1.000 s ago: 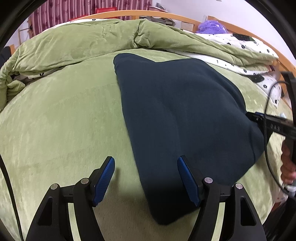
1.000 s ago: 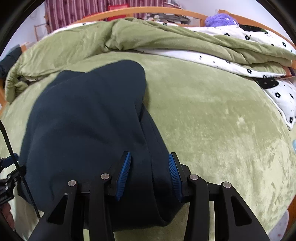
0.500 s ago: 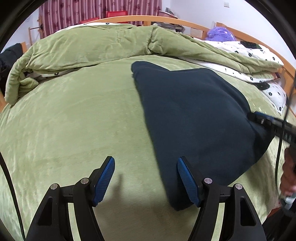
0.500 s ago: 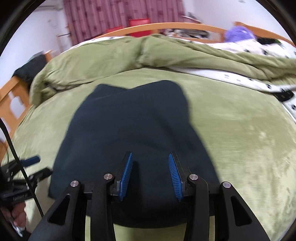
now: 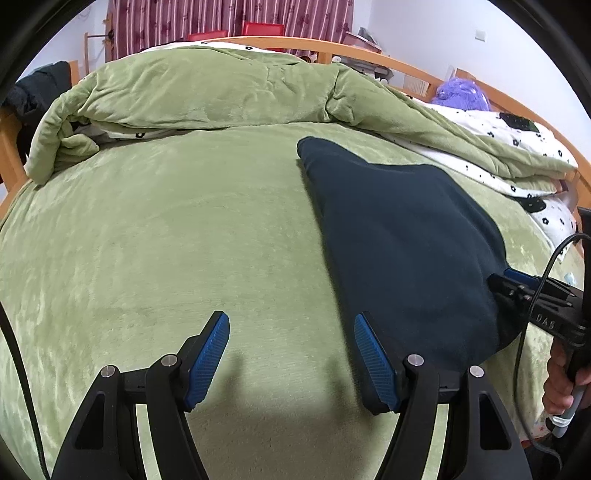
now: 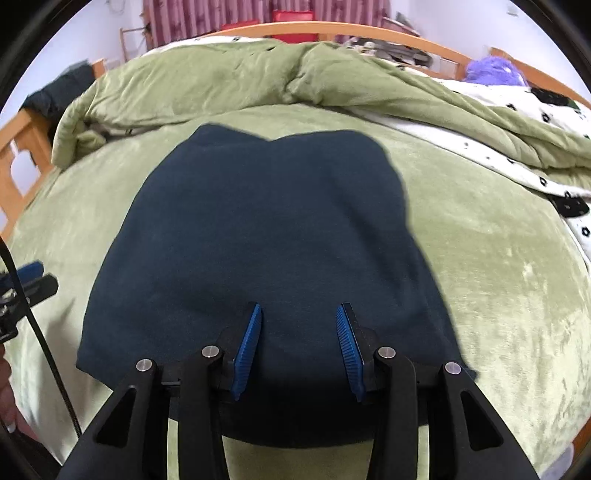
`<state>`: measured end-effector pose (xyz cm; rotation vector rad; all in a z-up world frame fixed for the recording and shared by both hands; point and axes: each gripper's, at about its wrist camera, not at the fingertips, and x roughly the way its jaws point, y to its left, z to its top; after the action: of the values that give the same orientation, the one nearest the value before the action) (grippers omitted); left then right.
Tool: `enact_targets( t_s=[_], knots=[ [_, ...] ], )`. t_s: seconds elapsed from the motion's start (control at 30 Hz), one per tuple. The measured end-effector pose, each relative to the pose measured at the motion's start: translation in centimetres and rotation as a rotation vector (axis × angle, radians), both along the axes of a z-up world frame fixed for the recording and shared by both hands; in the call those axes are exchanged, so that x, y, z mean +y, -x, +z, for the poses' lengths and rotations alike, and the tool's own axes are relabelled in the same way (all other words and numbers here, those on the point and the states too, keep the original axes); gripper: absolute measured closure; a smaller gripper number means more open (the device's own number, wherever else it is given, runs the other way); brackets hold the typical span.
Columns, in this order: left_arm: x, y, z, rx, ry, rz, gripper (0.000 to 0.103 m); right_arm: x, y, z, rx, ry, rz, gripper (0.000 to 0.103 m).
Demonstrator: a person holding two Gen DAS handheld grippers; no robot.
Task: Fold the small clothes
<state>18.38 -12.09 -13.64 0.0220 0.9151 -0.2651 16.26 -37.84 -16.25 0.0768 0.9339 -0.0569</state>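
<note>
The dark navy garment (image 6: 266, 236) lies flat on the green plush bedspread (image 5: 166, 236), folded into a compact shape with its rounded far edge pointing toward the rumpled green quilt (image 5: 207, 96). That quilt is heaped along the far side of the bed, its white flower-print lining (image 5: 517, 144) showing to the right of the garment. Beyond the quilt runs a curved wooden bed rail (image 6: 332, 27), with striped maroon curtains (image 5: 229, 16) behind it and a purple fuzzy object (image 5: 461, 92) by the rail (too blurred to name).

The right gripper (image 6: 298, 341) sits low over the garment's near edge, its blue pads (image 6: 249, 343) parted with only flat cloth between them — nothing pinched. The left gripper (image 5: 291, 354) hovers over the bedspread just left of the garment, jaws spread wide and empty.
</note>
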Motion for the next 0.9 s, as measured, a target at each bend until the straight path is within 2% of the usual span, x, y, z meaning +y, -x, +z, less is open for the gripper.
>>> enact_targets(
  t_s=[0.17, 0.27, 0.33, 0.4, 0.57, 0.6, 0.67, 0.73, 0.83, 0.9],
  knots=[
    [-0.2, 1.2, 1.6, -0.02, 0.021, -0.013, 0.034, -3.9, 1.8, 1.6, -0.012, -0.002, -0.118, 0.062],
    [-0.9, 2.2, 3.0, -0.046, 0.004, -0.017, 0.034, -6.8, 4.6, 3.2, -0.035, -0.083, -0.185, 0.062],
    [-1.5, 3.1, 4.1, -0.061, 0.003, -0.021, 0.034, -7.8, 6.2, 4.6, -0.039, -0.096, -0.213, 0.062],
    [-2.0, 4.2, 5.2, -0.065, 0.026, -0.029, 0.034, -7.9, 7.6, 6.0, -0.036, -0.083, -0.209, 0.062],
    [-3.2, 7.2, 7.4, -0.113, -0.026, -0.051, 0.031, -6.3, 10.7, 9.7, -0.06, -0.018, -0.205, 0.056],
    [-3.3, 7.9, 7.9, -0.112, -0.026, -0.051, 0.03, -6.0, 11.4, 10.3, -0.064, -0.016, -0.204, 0.053],
    [-3.3, 9.1, 8.9, -0.108, -0.013, -0.044, 0.029, -5.2, 12.8, 11.3, -0.08, -0.001, -0.197, 0.035],
    [-3.1, 10.4, 9.9, -0.115, -0.006, -0.03, 0.027, -4.2, 14.4, 12.3, -0.104, 0.041, -0.196, 0.023],
    [-3.1, 12.1, 11.2, -0.13, -0.012, -0.011, 0.024, -3.4, 16.3, 13.5, -0.144, 0.049, -0.187, 0.015],
    [-3.2, 13.1, 11.8, -0.13, -0.014, -0.008, 0.023, -3.1, 17.4, 14.2, -0.153, 0.038, -0.186, 0.012]
  ],
)
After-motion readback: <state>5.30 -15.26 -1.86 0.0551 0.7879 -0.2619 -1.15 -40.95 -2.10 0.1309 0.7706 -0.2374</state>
